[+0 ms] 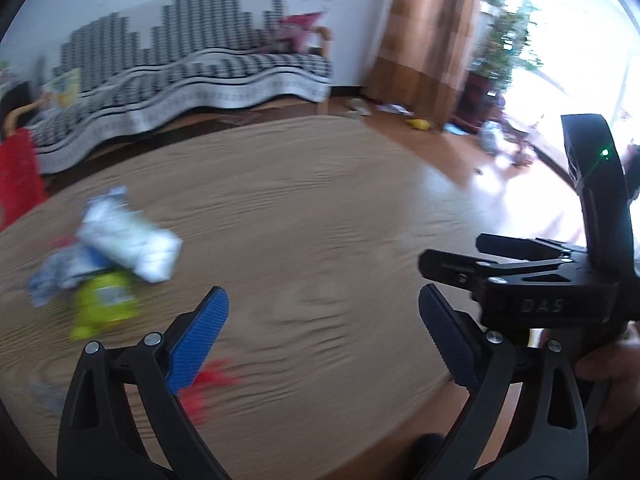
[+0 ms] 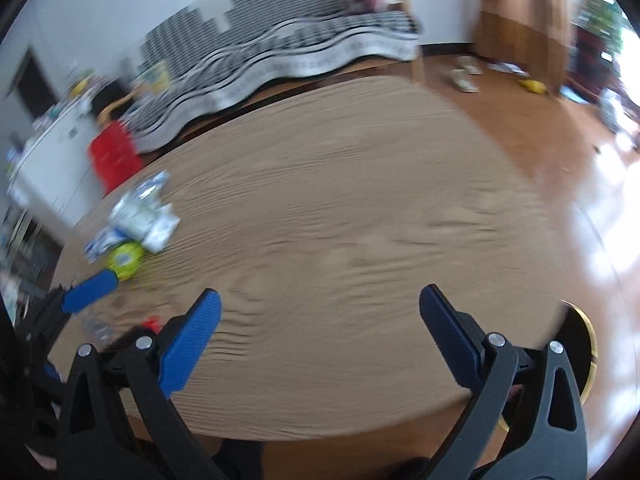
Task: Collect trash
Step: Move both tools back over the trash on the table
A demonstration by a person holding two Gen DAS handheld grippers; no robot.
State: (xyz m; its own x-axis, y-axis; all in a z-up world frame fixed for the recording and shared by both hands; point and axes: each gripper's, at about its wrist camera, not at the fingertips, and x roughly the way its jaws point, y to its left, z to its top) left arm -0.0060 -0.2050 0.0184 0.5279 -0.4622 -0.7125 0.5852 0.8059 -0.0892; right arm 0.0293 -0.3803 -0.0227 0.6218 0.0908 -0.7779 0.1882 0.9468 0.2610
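A blurred heap of trash lies at the left of the tan wooden table (image 1: 320,208): a white wrapper (image 1: 128,244), a blue-and-white wrapper (image 1: 60,276) and a yellow-green cup (image 1: 104,304). A red scrap (image 1: 204,388) lies closer, just behind my left finger. My left gripper (image 1: 320,320) hangs open above bare table, right of the heap, nothing between its blue pads. The right wrist view shows the same white wrapper (image 2: 144,216), the cup (image 2: 126,260) and the red scrap (image 2: 152,324) at its left. My right gripper (image 2: 320,320) is open and empty over the table.
A sofa with a black-and-white checked cover (image 1: 192,76) stands behind the table, a red box (image 1: 18,176) at its left end. Slippers (image 1: 360,106) and a yellow thing (image 1: 418,124) lie on the floor by a brown curtain (image 1: 424,32). A black round gold-rimmed container (image 2: 580,360) sits beside the table's near right edge.
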